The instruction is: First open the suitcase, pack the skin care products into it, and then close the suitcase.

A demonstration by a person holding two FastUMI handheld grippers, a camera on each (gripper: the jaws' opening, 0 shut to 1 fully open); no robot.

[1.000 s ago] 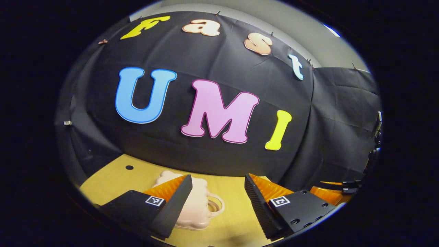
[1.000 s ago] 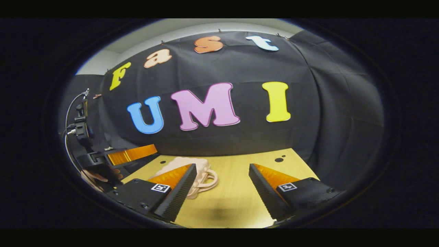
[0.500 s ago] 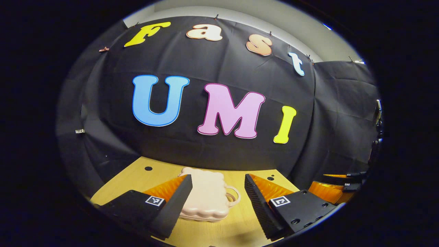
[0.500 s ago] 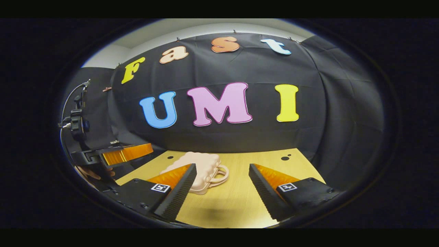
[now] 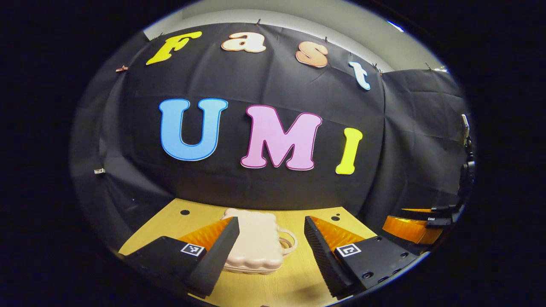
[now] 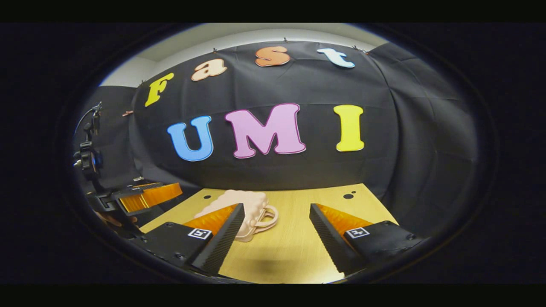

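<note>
I see the small pink suitcase lying closed on the wooden table, toward its far side near the black cloth wall, handle pointing right. My left gripper is held above the table with its jaws spread wide and nothing between them. My right gripper is likewise spread and holding nothing, the suitcase ahead on its left.

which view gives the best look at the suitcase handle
The left gripper view: the pink suitcase lies closed on the wooden table between the open fingers, its loop handle clear on its right side. The right gripper view shows the handle smaller and farther off, with one finger covering part of the case.
</note>
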